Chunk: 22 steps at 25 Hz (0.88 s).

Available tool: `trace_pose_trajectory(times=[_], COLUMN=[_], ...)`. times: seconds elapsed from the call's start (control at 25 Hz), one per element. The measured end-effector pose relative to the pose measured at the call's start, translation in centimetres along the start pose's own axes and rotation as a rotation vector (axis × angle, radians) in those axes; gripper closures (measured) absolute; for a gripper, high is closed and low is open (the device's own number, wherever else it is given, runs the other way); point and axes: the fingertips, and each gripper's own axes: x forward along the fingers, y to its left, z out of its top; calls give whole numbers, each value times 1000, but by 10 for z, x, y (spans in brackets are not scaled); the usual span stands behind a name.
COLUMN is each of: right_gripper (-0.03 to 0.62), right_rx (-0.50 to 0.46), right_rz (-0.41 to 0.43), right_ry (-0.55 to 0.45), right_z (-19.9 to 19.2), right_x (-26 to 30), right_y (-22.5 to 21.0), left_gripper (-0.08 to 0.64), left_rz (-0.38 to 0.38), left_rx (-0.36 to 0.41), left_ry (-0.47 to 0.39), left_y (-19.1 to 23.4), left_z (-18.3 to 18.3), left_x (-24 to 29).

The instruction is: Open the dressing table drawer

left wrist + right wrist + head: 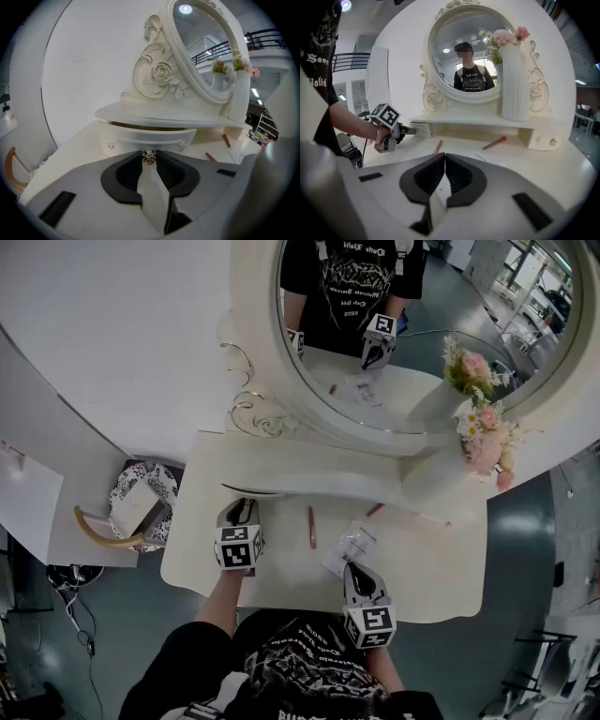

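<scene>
**Head view.** The dressing table top [281, 568] is seen from above. The left gripper [241, 507] has its tips at the shelf [319, 484] edge, on the table's left side. The drawer [253, 491] shows only as a thin dark curved edge under that shelf; the rest is hidden, and its jaws can't be read from here. The right gripper [354, 570] sits over the table front, tips at a clear packet [352, 542]. A red stick [312, 527] lies btwn the two grippers, and a second one [375, 510] lies nearer the shelf. The mirror [403, 334] is cut off at the top edge. The vase [441, 474] is white on white, so its outline is hard to trace.

**Left gripper view.**
- Fingers are pinching the drawer's small metal knob [149, 156], w/ the pads touching it on both sides.
- The curved drawer front is just behind the knob, w/ a narrow dark gap above it under the shelf.
- How far the drawer is out can't be judged.
- The lower right of the view is blocked by a blurred pale mass.

**Right gripper view.**
- Fingers are pressed together, w/ nothing btwn them.
- The left gripper is seen from the side, tips at the left-hand drawer; the knob is hidden by them.
- A right-hand drawer [541, 139] sits flush under the shelf's far end.
- The person appears reflected in the mirror.
</scene>
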Motion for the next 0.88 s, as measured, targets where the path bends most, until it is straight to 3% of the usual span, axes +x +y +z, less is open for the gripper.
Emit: trace_pose_trajectory(times=[0.88], right_gripper=[580], right_rx=[-7], right_rz=[12], right_ry=[-1], right_z=[-1], right_x=[0], right_y=[0], left_gripper=[457], left_rz=[2], left_rx=[-3], left_ry=[7], left_y=[-1], left_z=[-5], left_x=[-6])
